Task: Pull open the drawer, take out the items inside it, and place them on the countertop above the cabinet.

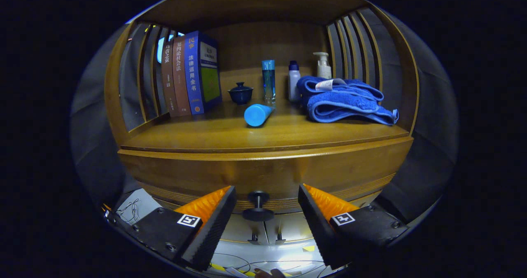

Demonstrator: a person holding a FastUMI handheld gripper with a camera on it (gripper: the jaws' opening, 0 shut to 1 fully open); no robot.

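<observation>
Wood countertop holds books at ten o'clock, towel at two; gripper wide apart around knob, not touching.

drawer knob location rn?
Gripper view: the drawer knob sits between the open fingers of the hand-held gripper, untouched, on the drawer front below the countertop.

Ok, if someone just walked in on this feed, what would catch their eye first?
Probably the dark round knob on the drawer front, sitting right between the open gripper's fingers, which don't touch it. Next, up on the countertop, the blue tube lying on its side toward the fingers, with the folded blue towel to its right and the upright books to its left.
</observation>
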